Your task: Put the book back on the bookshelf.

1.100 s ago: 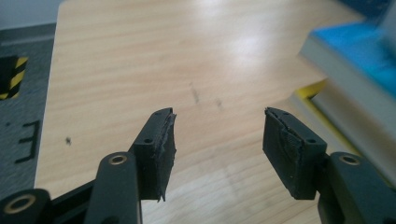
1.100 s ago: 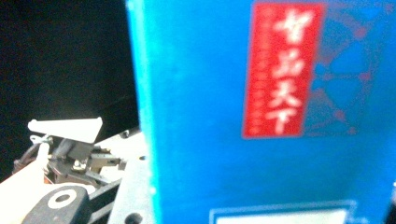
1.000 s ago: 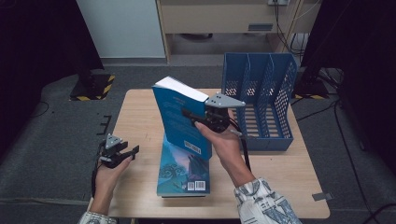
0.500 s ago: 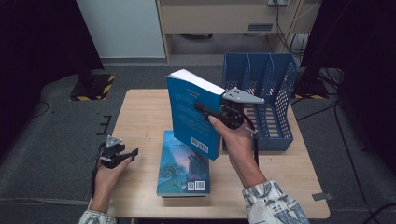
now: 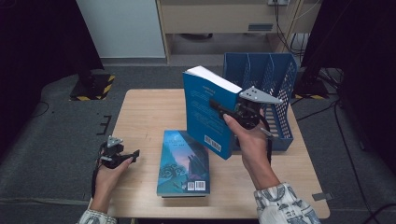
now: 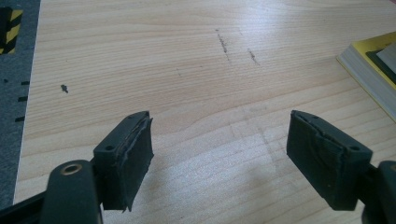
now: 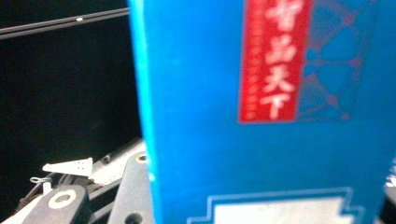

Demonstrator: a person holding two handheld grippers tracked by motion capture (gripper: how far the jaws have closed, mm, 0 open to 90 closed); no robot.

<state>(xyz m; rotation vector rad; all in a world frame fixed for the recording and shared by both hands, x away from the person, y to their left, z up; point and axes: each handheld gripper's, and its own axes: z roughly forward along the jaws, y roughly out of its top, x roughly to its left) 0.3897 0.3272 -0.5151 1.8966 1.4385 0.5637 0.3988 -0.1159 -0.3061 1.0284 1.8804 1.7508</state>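
Observation:
A thick blue book (image 5: 208,112) is held upright in the air over the table's right half, my right gripper (image 5: 224,109) shut on it. Close up in the right gripper view, that blue book (image 7: 261,116) shows a red label with white characters. A second book (image 5: 183,162) with a dark illustrated cover lies flat on the wooden table (image 5: 144,112) below it. Near the table's left front edge, my left gripper (image 5: 130,154) rests open; its jaws stand wide apart over bare wood (image 6: 205,93) with nothing between them. A corner of the lying book (image 6: 373,70) appears at the right.
A blue slotted file rack (image 5: 266,88) stands at the table's back right, just behind the lifted book. Beyond the table are a white cabinet (image 5: 121,28), a wooden shelf unit (image 5: 219,18) and cables on grey floor. Black-yellow hazard tape (image 5: 93,88) marks the floor at left.
The right gripper has lifted the blue book off the lying book, raised it upright and carried it right toward the file rack. The left gripper has stayed in place.

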